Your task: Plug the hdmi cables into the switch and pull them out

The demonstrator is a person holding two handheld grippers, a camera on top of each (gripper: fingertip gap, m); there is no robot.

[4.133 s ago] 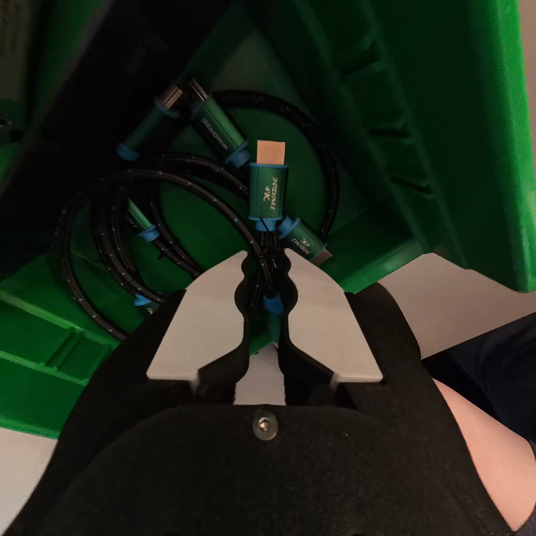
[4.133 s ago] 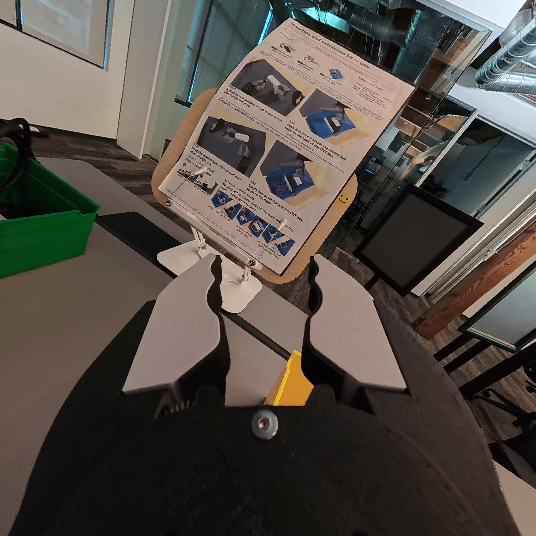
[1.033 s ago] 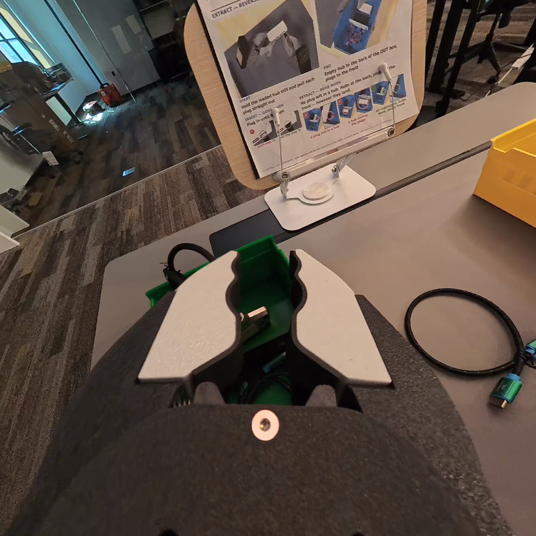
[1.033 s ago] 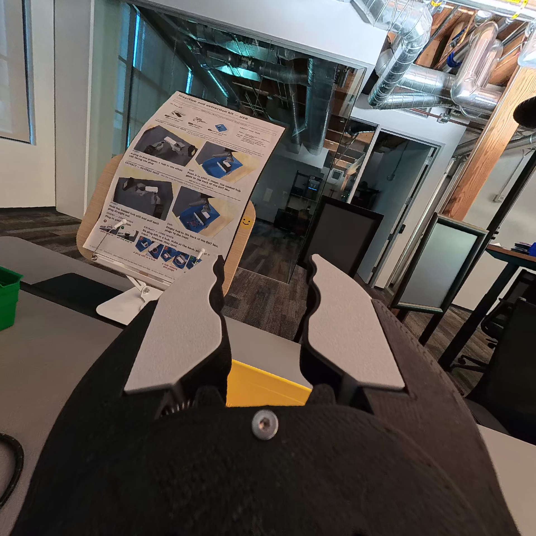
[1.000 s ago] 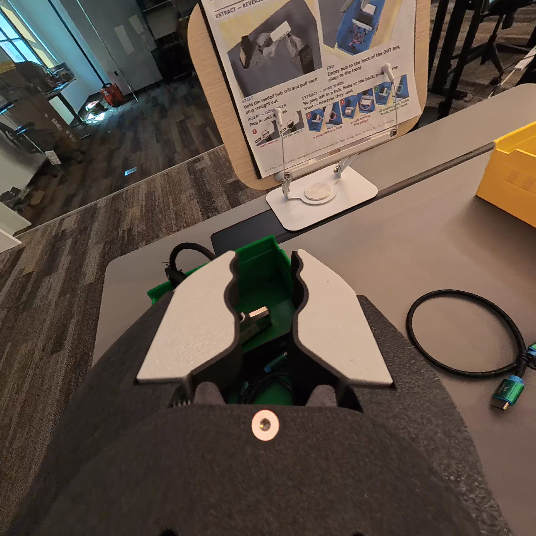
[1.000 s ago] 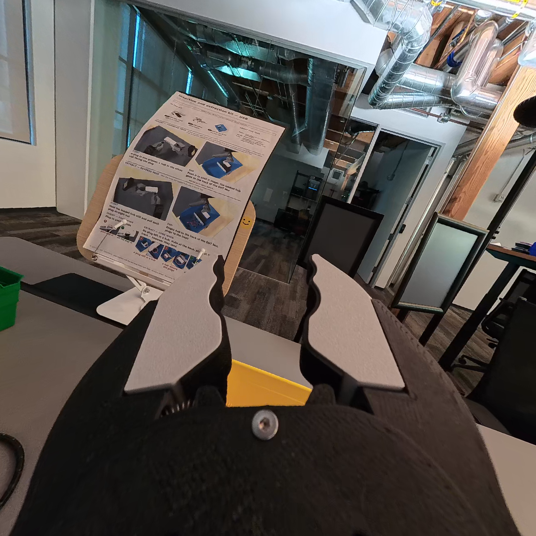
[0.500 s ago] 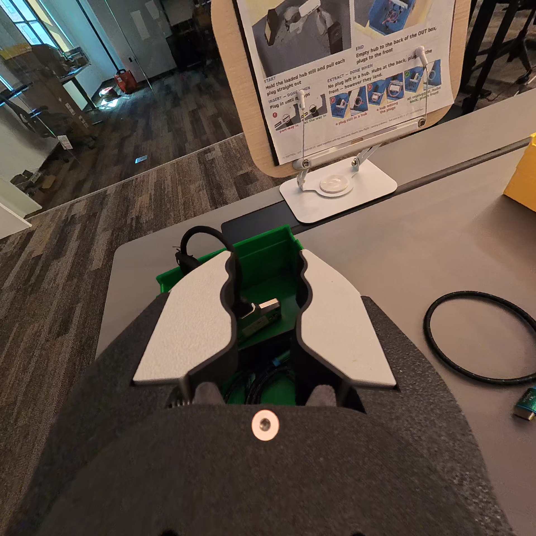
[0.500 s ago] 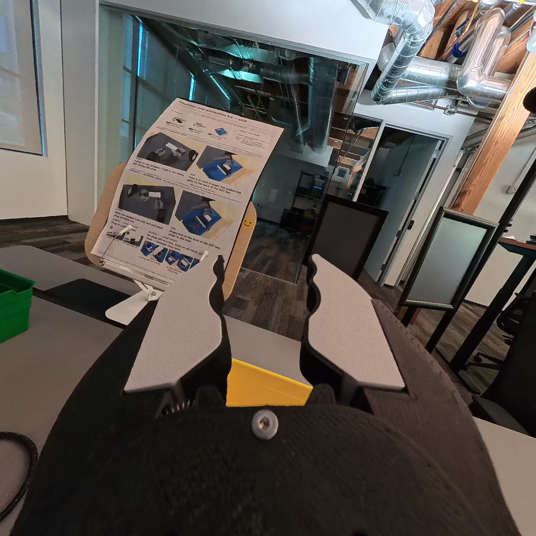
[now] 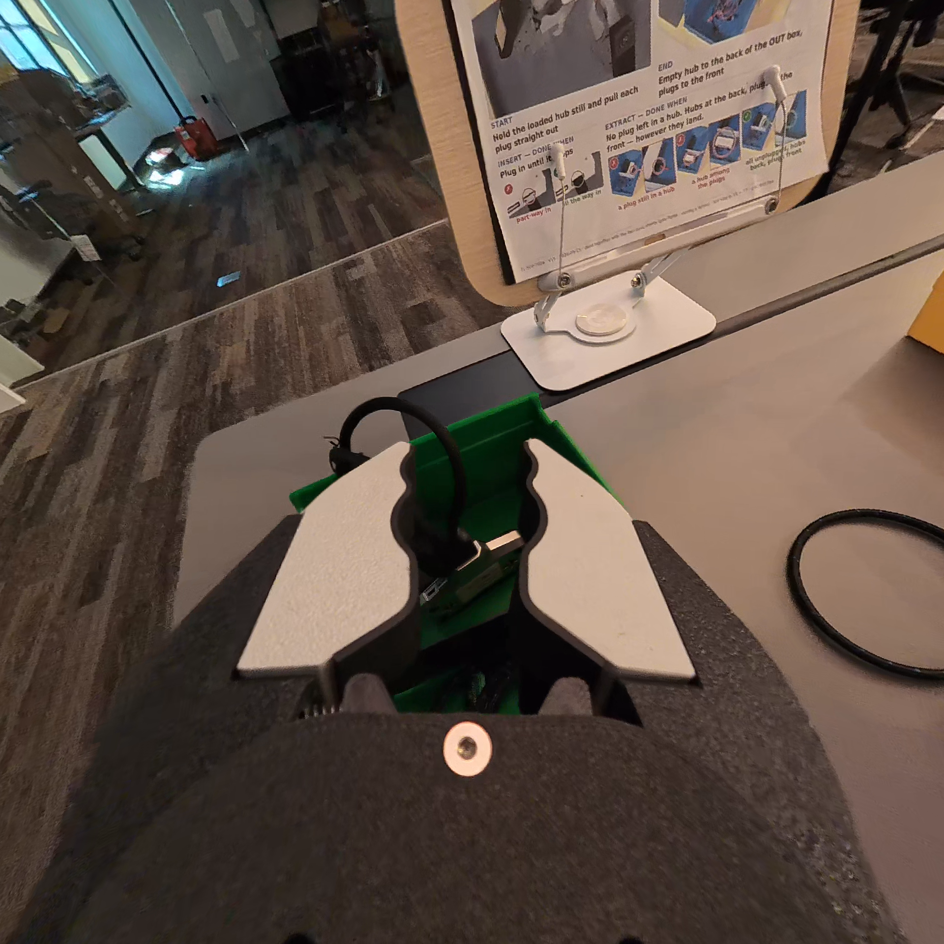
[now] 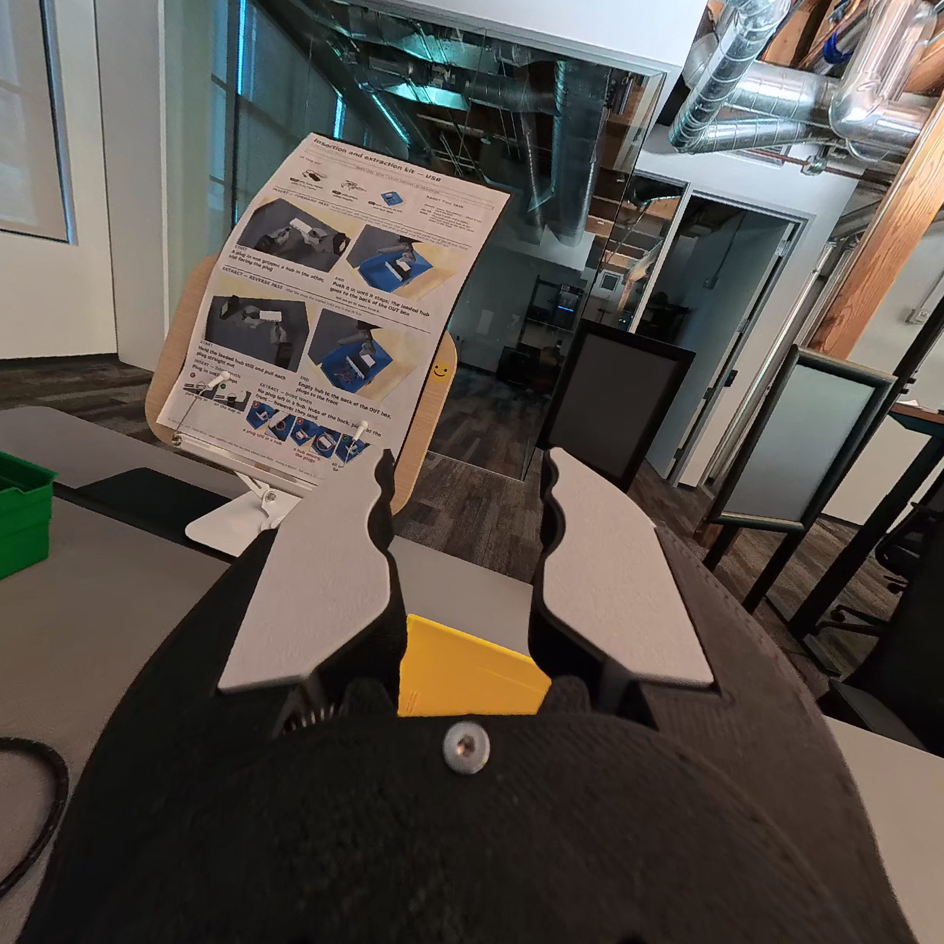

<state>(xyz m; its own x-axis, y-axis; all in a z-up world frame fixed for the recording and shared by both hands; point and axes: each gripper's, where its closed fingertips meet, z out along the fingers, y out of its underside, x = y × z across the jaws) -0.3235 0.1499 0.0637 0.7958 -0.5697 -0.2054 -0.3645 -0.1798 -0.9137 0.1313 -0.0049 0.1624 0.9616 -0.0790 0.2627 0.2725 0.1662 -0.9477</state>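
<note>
Left claw (image 9: 467, 493) spread above green bin (image 9: 503, 439), centre frame; metal switch (image 9: 482, 567) with black lead lies inside, apparently ungripped. Right claw (image 10: 467, 503) spread, empty, above yellow bin (image 10: 459, 669). Loose HDMI cable (image 9: 863, 592) on counter (image 9: 740, 459), right edge. No plugging done yet

The right claw (image 10: 467, 472) gapes empty above the yellow bin (image 10: 467, 671), facing an instruction sheet (image 10: 337, 311).
</note>
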